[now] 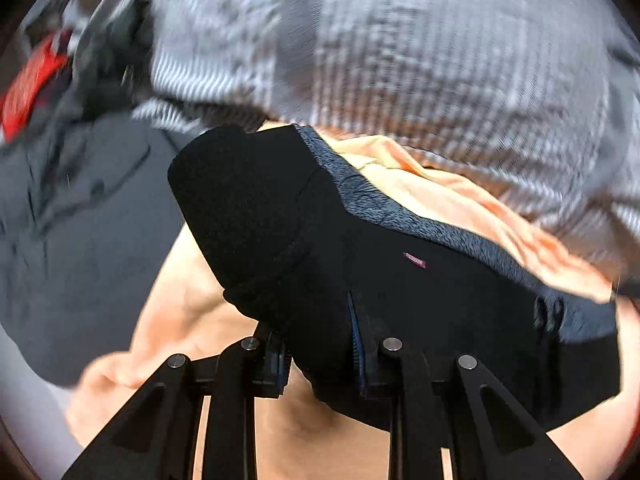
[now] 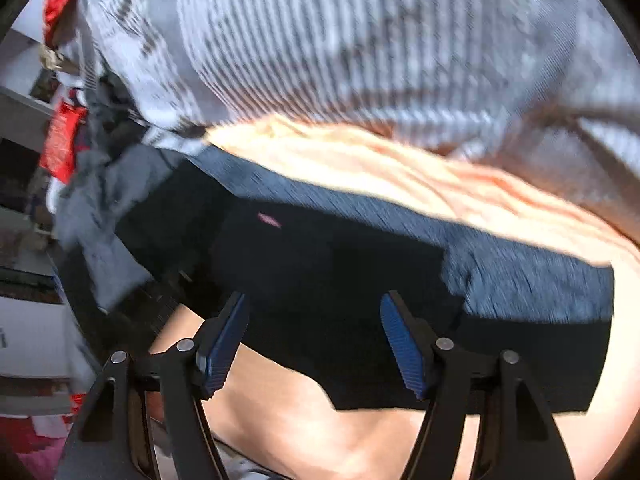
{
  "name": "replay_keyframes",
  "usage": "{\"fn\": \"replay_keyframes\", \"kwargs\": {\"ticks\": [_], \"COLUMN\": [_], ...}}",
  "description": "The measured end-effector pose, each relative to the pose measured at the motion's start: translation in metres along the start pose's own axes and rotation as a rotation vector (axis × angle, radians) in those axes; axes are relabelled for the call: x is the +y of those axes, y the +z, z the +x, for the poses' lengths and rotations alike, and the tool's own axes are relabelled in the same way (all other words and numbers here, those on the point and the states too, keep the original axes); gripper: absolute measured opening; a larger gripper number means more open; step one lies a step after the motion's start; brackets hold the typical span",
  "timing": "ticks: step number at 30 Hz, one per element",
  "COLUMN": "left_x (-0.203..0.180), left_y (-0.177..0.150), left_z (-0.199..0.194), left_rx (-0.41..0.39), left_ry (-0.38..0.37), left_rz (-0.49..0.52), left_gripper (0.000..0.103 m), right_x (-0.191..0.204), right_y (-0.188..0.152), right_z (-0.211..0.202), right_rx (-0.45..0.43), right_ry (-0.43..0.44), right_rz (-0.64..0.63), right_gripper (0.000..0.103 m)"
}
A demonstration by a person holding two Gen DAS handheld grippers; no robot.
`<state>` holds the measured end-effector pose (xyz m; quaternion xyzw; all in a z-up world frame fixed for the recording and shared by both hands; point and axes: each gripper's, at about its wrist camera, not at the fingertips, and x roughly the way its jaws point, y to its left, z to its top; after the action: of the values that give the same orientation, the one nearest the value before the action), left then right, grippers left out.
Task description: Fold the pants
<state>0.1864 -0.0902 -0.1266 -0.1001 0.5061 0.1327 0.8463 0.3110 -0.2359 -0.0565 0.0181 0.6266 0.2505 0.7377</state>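
A: Peach-coloured bedding [image 2: 360, 160] covers the surface, with a grey striped blanket [image 2: 320, 40] bunched up behind it. Where are the pants?

B: The black pants [image 2: 320, 280] lie across the peach cloth, a blue-grey inner band [image 2: 520, 280] showing along the far edge and a small pink tag [image 1: 414, 260] on the fabric.

A: And the left gripper [image 1: 320, 344]?

B: Its fingers are drawn in narrow, pinching the near edge of the pants, which rise in a fold over them.

A: The right gripper [image 2: 314, 340]?

B: Spread wide, blue pads [image 2: 400, 344] bare, held just over the near hem, gripping nothing.

A: Anything else around?

B: Grey clothing [image 1: 80, 220] heaped to the left, and something red [image 2: 60, 148] beyond it, too blurred to name.
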Motion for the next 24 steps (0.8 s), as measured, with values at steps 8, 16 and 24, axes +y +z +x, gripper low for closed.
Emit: {"fn": "replay_keyframes", "kwargs": {"ticks": [8,16,24], "left_x": [-0.013,-0.027,-0.033], "left_y": [0.005,0.004,0.003], "left_z": [-0.005,-0.017,-0.023], "left_rx": [-0.024,-0.074,-0.094], "left_ry": [0.019,0.032,0.025], "left_rz": [0.083,0.163,0.174], "left_gripper": [0.025,0.026,0.026], "right_x": [0.082,0.175,0.187], "right_y": [0.086,0.123,0.113], "right_z": [0.043,0.118,0.171], "right_rx": [0.236,0.450,0.589], "right_ry": [0.120,0.065,-0.128], "right_rz": [-0.127,-0.310,-0.382], "right_gripper": [0.086,0.098,0.064]}}
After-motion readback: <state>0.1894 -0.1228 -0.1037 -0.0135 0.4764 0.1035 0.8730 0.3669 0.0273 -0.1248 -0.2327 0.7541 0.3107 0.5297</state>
